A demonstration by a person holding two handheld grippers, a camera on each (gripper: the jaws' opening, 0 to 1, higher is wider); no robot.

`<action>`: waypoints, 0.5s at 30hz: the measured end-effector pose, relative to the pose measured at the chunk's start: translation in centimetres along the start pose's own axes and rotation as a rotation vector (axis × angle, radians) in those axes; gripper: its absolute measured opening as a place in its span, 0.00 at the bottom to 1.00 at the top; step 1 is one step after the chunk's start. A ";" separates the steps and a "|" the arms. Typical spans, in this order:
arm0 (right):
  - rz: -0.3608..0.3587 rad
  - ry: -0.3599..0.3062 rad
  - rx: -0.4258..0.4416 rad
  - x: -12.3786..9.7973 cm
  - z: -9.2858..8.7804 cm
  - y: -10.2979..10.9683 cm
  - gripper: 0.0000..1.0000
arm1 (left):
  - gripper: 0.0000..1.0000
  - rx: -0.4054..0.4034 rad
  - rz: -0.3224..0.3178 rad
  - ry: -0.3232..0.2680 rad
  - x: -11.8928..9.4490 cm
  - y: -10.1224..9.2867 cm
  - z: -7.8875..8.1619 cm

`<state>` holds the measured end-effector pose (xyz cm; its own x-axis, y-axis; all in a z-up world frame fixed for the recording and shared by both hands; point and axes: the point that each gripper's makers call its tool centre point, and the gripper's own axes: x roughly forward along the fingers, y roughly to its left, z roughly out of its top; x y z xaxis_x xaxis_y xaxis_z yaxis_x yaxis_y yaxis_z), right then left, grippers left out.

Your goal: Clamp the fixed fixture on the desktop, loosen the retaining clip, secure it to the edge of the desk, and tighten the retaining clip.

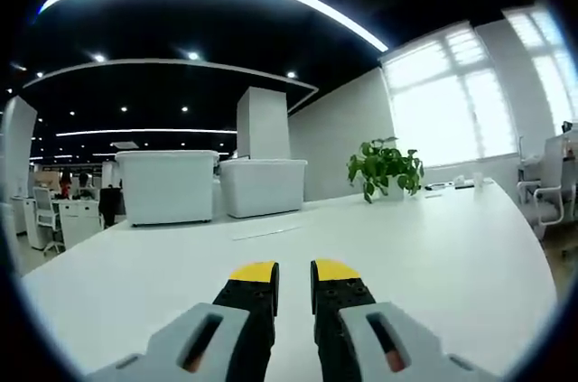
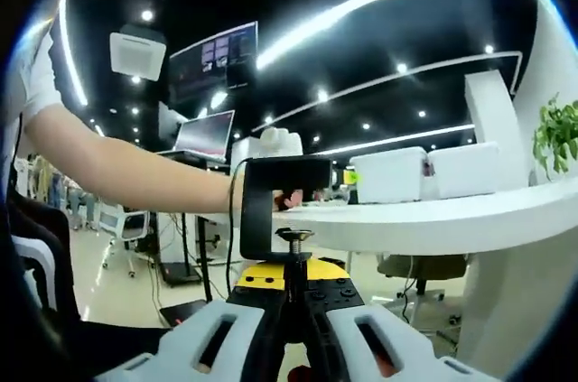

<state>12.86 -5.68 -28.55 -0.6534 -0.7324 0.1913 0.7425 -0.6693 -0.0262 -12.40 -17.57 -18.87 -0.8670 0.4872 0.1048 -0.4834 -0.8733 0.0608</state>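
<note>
We clench our right gripper (image 2: 291, 284) on the clamp (image 2: 271, 197)'s screw (image 2: 293, 260) at the desk (image 2: 433, 215) edge, tightening; next, more turns. Our left gripper (image 1: 294, 275) rests nearly closed, holding nothing.

Bright window glare, ceiling strip lights, fisheye-warped edges

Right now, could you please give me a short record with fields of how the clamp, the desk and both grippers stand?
Clamp: black C-shaped clamp hooked over the edge of the white desk
Screw: its screw points down below the desk edge, between the right gripper's jaws
Right gripper: shut on the screw
Left gripper: jaws nearly together, holding nothing, above the desk top
Person: a bare forearm reaches to the clamp
On desk: two white bins, a potted plant
</note>
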 end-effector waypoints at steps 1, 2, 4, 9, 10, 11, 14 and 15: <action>-0.001 0.002 0.002 0.0 -0.1 -0.1 0.02 | 0.15 0.001 0.000 0.001 0.0 0.0 0.0; -0.002 0.006 0.003 0.0 -0.2 0.0 0.02 | 0.15 0.001 -0.002 0.000 0.0 0.0 0.0; -0.005 0.017 0.011 0.1 -0.6 -0.3 0.02 | 0.15 0.000 0.000 -0.003 0.0 0.0 0.1; -0.006 0.032 0.026 0.2 -1.2 -0.1 0.02 | 0.15 -0.010 0.003 -0.010 0.0 0.2 0.2; -0.005 0.034 0.029 0.3 -1.3 0.0 0.02 | 0.15 -0.010 0.002 -0.013 0.0 0.2 0.2; -0.005 0.035 0.030 0.3 -1.3 0.0 0.02 | 0.15 -0.010 0.002 -0.013 0.0 0.2 0.2; -0.013 0.043 0.036 0.4 -1.6 -0.4 0.02 | 0.15 -0.008 -0.001 -0.011 -0.1 0.1 0.2; -0.017 0.049 0.040 0.5 -1.8 -0.6 0.02 | 0.15 -0.007 -0.002 -0.012 -0.1 0.0 0.3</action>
<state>11.83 -5.86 -30.18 -0.6718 -0.7268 0.1427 0.7359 -0.6769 0.0164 -12.29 -17.62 -18.63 -0.8646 0.4887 0.1167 -0.4858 -0.8724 0.0541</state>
